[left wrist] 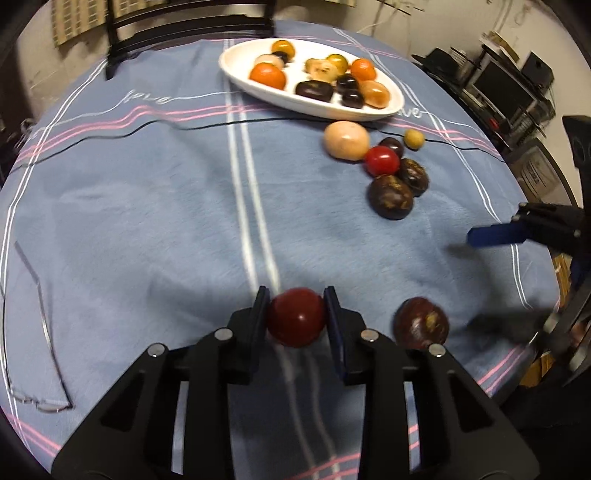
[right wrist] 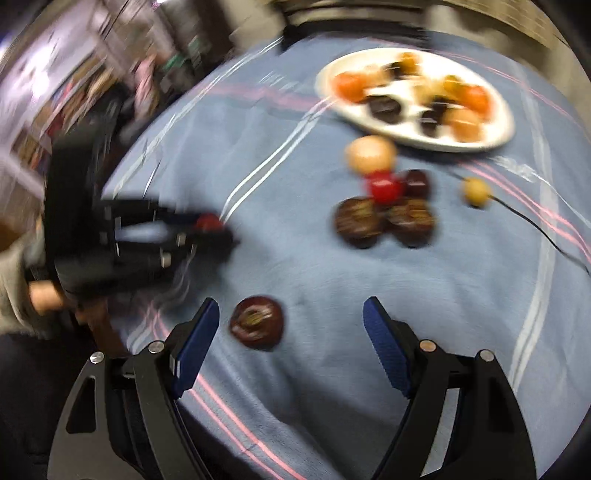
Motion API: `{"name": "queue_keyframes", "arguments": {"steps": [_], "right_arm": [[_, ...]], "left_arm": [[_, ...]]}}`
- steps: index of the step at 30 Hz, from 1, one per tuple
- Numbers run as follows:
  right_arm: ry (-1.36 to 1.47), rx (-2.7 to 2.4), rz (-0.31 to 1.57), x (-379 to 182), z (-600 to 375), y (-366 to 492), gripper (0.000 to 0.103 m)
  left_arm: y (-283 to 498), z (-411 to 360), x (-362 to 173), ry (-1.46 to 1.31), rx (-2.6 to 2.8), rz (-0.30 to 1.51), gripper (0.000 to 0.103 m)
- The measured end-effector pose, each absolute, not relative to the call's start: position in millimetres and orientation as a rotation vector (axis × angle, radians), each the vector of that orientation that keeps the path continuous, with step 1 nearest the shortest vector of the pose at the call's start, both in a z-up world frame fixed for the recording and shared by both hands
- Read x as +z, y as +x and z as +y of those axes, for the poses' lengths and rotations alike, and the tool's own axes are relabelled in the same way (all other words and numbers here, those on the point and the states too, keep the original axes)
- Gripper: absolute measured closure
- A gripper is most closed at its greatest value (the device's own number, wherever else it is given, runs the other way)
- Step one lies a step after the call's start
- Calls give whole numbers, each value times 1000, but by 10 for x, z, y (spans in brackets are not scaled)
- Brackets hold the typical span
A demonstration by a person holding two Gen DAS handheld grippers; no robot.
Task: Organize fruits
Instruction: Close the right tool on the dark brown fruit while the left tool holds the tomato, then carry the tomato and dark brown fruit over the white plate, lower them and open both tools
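Observation:
My left gripper (left wrist: 295, 301) is shut on a dark red round fruit (left wrist: 297, 317) low over the blue tablecloth; in the blurred right wrist view it (right wrist: 212, 230) appears at the left with that fruit (right wrist: 207, 221). A dark brown fruit (left wrist: 421, 323) lies just right of it. My right gripper (right wrist: 291, 308) stands open around this brown fruit (right wrist: 256, 321), nearer the left finger, not touching. A white oval plate (left wrist: 321, 110) at the back holds several orange, dark and pale fruits. Loose fruits lie in front of the plate: a peach-coloured one (left wrist: 346, 140), a red one (left wrist: 382, 160), dark ones (left wrist: 389, 195).
A small yellow fruit (left wrist: 413, 138) sits beside a thin black cable (left wrist: 221, 123) crossing the cloth. Spectacles (left wrist: 44, 369) lie at the left edge. A dark chair (left wrist: 184, 33) stands behind the table, shelves (left wrist: 498, 81) to the right. A person's sleeve (right wrist: 14, 280) shows at the left.

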State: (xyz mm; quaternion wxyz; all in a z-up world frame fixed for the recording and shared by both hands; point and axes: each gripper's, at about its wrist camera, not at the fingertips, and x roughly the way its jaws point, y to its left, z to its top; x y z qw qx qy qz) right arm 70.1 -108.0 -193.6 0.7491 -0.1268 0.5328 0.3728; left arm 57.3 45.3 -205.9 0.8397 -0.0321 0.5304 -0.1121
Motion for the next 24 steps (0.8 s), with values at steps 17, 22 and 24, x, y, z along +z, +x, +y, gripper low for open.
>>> {"name": "queue_keyframes", "arguments": {"steps": [17,22,24], "right_arm": [[-490,894,1149,-2265,-694,570,59],[-315,795,1105,-2010,-1072,811,60],[-262,759,1112,-1997,-1201,891,60]], "left_arm": [[414,630,-2054,-109,-201,1116,73],[470,599,-2041,-108,-211,1109,73],[511,567,-2037,-105,-222,1108,73]]}}
